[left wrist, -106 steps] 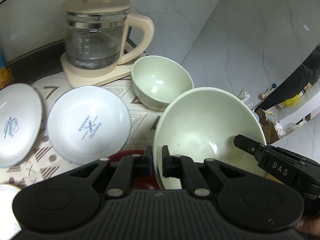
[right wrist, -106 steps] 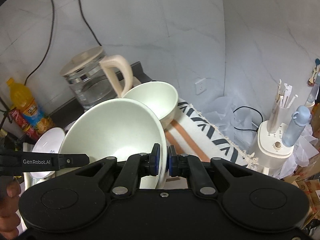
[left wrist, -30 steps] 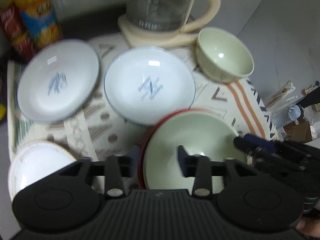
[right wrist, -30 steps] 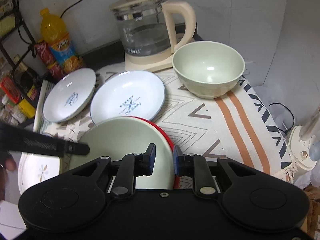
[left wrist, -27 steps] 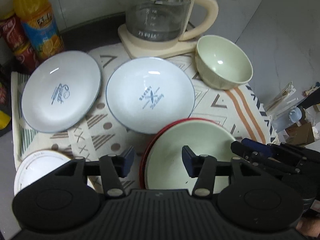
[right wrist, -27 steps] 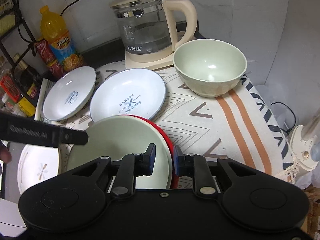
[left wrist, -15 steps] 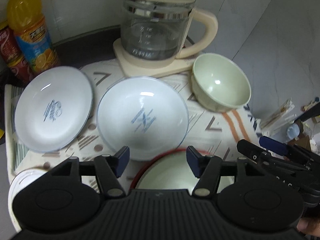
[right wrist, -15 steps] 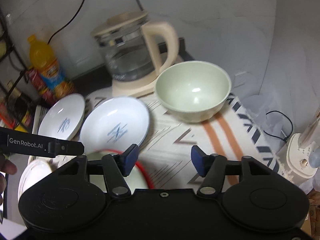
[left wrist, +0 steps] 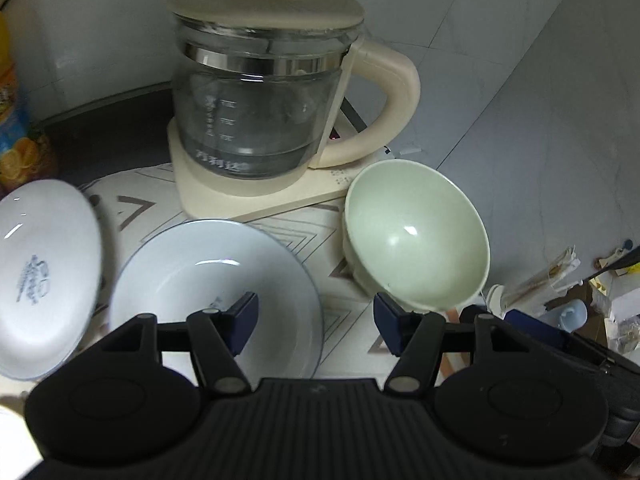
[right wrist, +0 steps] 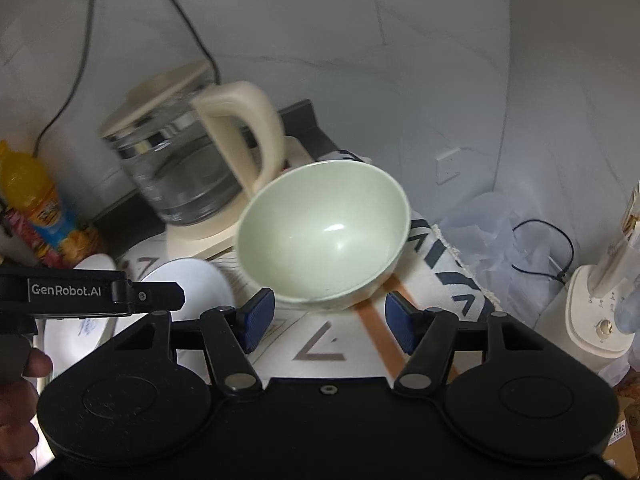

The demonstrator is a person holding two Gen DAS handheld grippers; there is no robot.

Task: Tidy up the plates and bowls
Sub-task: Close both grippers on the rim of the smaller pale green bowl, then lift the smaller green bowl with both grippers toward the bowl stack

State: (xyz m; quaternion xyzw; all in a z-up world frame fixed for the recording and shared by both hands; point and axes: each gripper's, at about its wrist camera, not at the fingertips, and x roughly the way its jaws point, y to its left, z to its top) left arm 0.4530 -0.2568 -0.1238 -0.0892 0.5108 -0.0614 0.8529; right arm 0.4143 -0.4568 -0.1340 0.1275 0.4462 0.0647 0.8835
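The table (left wrist: 132,200) wears a patterned cloth with grey triangles and an orange stripe, and it stands against a pale marbled wall.

At the back sits a glass kettle (left wrist: 256,92) with a cream lid and handle, on its cream base, touching the cloth's far edge. In the right wrist view the kettle (right wrist: 188,148) is blurred, and a dark cable runs up the wall behind it.

In front of the kettle, a white plate (left wrist: 212,292) with a thin blue rim lies on the cloth. Left of it lies a second white plate (left wrist: 40,276) with a blue printed mark; their rims are close, though I cannot tell whether they touch.

Right of the first plate, just beside the kettle base, stands a pale green bowl (left wrist: 416,240), upright and empty. The right wrist view shows the same bowl (right wrist: 324,232) sitting on the cloth near the orange stripe.

The left hand-held gripper (left wrist: 316,320) hangs over the gap between the first plate and the bowl, its blue pads spread moderately wide with nothing between them. The right hand-held gripper (right wrist: 330,320) hangs just short of the bowl's near side, pads likewise moderately wide and gripping nothing.

An orange drink bottle (right wrist: 36,200) stands at the far left by the wall. A hand (right wrist: 20,408) shows at the lower left of the right wrist view, under the body of the left hand-held gripper.
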